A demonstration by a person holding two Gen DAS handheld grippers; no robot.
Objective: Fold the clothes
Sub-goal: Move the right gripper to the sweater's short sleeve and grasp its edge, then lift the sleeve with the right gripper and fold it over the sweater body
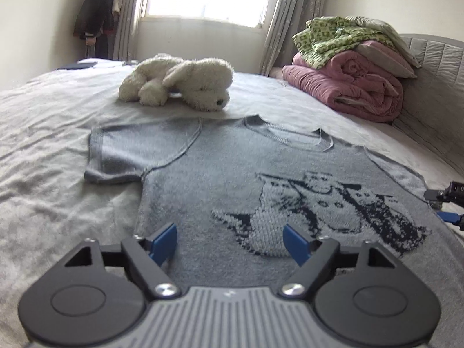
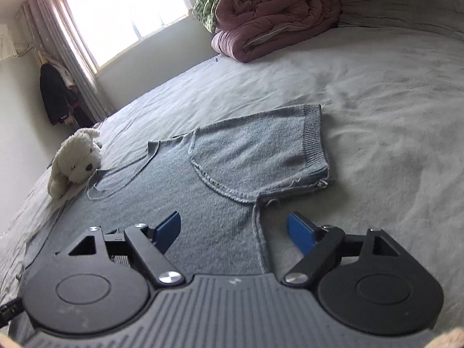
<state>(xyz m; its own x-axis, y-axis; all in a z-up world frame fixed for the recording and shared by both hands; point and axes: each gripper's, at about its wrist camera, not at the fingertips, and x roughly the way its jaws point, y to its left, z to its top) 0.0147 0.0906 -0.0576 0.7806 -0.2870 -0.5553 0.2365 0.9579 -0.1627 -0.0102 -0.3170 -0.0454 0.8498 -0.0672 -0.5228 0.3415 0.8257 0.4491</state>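
1. A grey knitted short-sleeved sweater (image 1: pixel 220 179) lies spread flat on the bed, neck toward the window end.
2. A dark woven animal picture covers its chest.
3. Both short sleeves stick out sideways, ribbed at the cuffs.
4. Raised seams show at shoulders and collar; whether it lies inside out, I cannot tell.

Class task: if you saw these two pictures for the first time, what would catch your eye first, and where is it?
A grey knitted top with a dark cat pattern lies spread flat on the bed. A white plush dog rests just beyond its collar. Both grippers, left and right, hover open above it.
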